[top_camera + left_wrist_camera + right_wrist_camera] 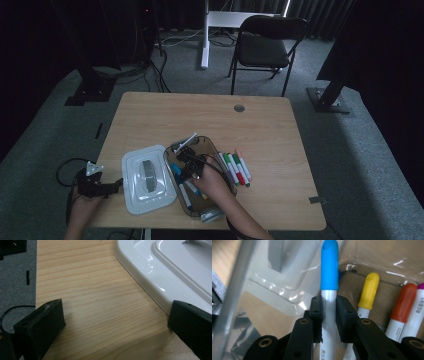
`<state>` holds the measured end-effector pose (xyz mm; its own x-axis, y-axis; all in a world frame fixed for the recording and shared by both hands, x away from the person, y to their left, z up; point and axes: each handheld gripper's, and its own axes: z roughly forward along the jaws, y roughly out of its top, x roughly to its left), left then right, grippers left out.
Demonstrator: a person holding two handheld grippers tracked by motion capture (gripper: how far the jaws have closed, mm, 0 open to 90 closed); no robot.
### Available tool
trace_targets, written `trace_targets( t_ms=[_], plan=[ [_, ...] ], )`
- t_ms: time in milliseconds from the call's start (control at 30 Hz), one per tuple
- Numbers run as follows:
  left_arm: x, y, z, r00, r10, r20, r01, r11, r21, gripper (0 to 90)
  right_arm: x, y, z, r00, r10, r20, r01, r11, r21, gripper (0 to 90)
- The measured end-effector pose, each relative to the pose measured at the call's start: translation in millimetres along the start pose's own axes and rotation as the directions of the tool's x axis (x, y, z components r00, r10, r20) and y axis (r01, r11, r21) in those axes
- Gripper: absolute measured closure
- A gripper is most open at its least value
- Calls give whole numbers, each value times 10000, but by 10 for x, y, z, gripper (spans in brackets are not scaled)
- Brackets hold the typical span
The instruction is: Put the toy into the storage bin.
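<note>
Gripping a blue-capped marker [329,290] inside the clear plastic box [212,150].
Your right gripper [328,315] clamps its jaws on the marker's white barrel, beside yellow and orange markers; your left gripper [112,322] rests wide open on the table [87,302], one jaw beside the white lid [155,272].

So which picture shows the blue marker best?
The right gripper view: the blue-capped marker stands close and sharp, clamped between the right gripper pads inside the clear box. In the high view the right gripper is over that box; a blue marker lies there, small. The left gripper view faces the white lid and table.
</note>
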<state>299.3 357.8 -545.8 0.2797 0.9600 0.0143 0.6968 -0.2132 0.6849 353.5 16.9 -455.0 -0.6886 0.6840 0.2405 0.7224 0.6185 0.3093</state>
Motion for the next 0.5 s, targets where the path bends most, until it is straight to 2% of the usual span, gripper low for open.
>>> trace_targets(
  t_ms=[133, 300, 333, 500],
  plan=[
    [-1, 0, 0, 10000, -20, 11, 20, 10000, -2, 12, 9, 5, 50, 9998, -46, 187, 40, 9994, 344, 763],
    [-1, 0, 0, 10000, -21, 10, 21, 10000, -1, 12, 20, 16, 84, 9997, -52, 257, 39, 9988, 496, 760],
    [-1, -1, 0, 10000, -18, 11, 18, 10000, -1, 12, 31, 20, 109, 9996, -85, 281, 65, 9974, 713, 757],
    [-1, -1, 0, 10000, -19, 12, 19, 10000, -1, 12, 25, 24, 158, 9996, -135, 265, 106, 9941, 1083, 752]
  ],
)
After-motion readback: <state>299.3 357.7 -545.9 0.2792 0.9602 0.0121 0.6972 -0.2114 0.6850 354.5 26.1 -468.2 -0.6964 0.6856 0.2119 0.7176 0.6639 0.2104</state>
